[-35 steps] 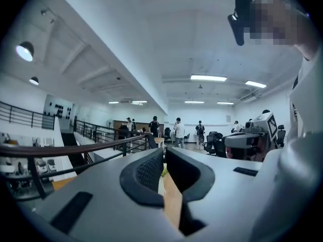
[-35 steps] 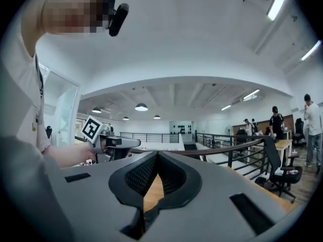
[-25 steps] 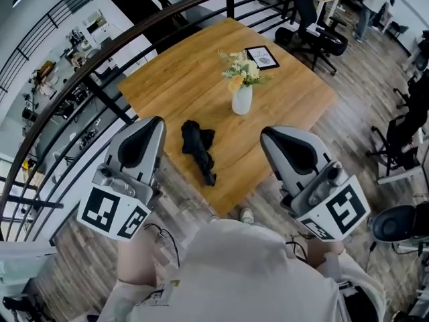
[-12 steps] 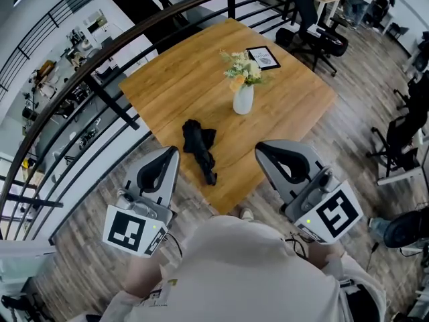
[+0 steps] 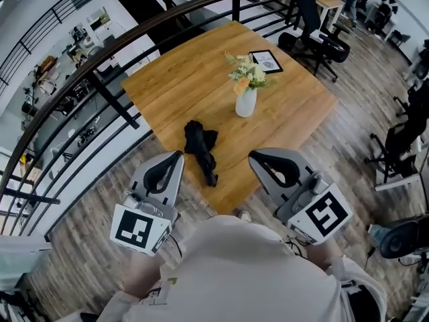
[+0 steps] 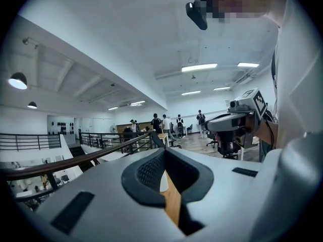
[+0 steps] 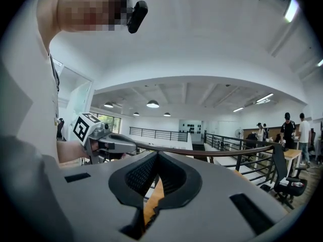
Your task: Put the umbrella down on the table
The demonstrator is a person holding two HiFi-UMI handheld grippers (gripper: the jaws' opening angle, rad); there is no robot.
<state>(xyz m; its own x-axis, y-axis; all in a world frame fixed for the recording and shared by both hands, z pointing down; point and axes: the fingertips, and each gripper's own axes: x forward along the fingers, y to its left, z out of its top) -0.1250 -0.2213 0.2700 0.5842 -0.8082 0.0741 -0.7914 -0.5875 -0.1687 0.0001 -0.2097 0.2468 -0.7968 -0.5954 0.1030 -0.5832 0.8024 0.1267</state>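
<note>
A folded black umbrella (image 5: 200, 150) lies on the wooden table (image 5: 181, 79), near its front corner, with nothing touching it. My left gripper (image 5: 175, 157) hangs off the table's front-left edge, left of the umbrella, shut and empty. My right gripper (image 5: 257, 157) is over the front-right edge, right of the umbrella, also shut and empty. In the left gripper view the left gripper (image 6: 164, 153) shows its tips together, with a strip of tabletop seen through the hollow behind them. The right gripper view shows the same for the right gripper (image 7: 155, 158). The umbrella is in neither gripper view.
A white vase of flowers (image 5: 246, 99) stands mid-table, a framed card (image 5: 266, 60) behind it. A dark railing (image 5: 100, 89) runs along the table's left and far sides. Office chairs (image 5: 315, 35) stand beyond the far right corner, another chair (image 5: 402, 139) at right. People stand far off.
Both grippers have sunk and drawn back toward the person, off the table's front corner. The umbrella has stayed where it lay.
</note>
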